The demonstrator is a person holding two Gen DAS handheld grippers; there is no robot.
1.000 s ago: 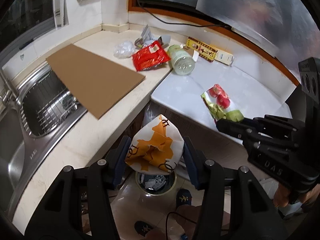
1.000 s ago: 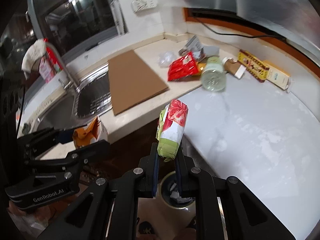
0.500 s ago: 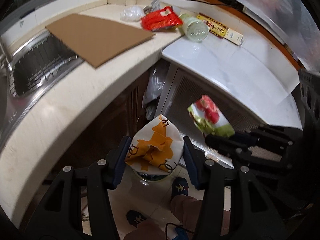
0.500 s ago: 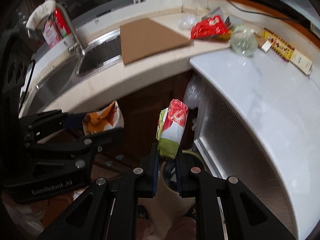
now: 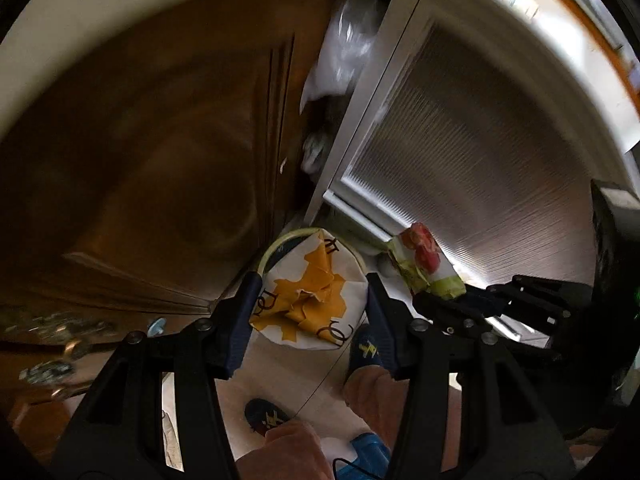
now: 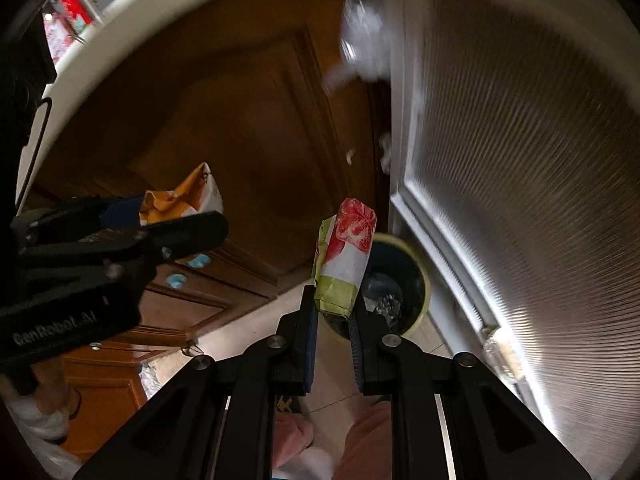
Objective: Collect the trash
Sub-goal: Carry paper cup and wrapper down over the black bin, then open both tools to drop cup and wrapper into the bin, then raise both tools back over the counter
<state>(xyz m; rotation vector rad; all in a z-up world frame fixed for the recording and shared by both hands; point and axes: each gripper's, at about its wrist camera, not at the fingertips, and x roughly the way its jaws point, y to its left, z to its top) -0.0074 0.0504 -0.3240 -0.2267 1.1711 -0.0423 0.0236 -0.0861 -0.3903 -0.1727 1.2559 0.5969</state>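
Trash in two pieces, one per gripper, held above one bin on the floor.

Left gripper (image 5: 308,300) clamps a crumpled white-and-orange paper bag (image 5: 310,300) directly over the yellow-rimmed bin (image 6: 416,272); right gripper (image 6: 334,312) pinches a folded carton (image 6: 344,256), printed with red fruit on white and a green base, upright just beside the bin's opening. Brown cabinet door (image 6: 256,132) and ribbed white panel (image 6: 520,160) stand behind.

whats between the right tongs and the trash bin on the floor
Only the red and green wrapper the right tongs hold; in the right wrist view it overlaps the trash bin rim, nothing else between.
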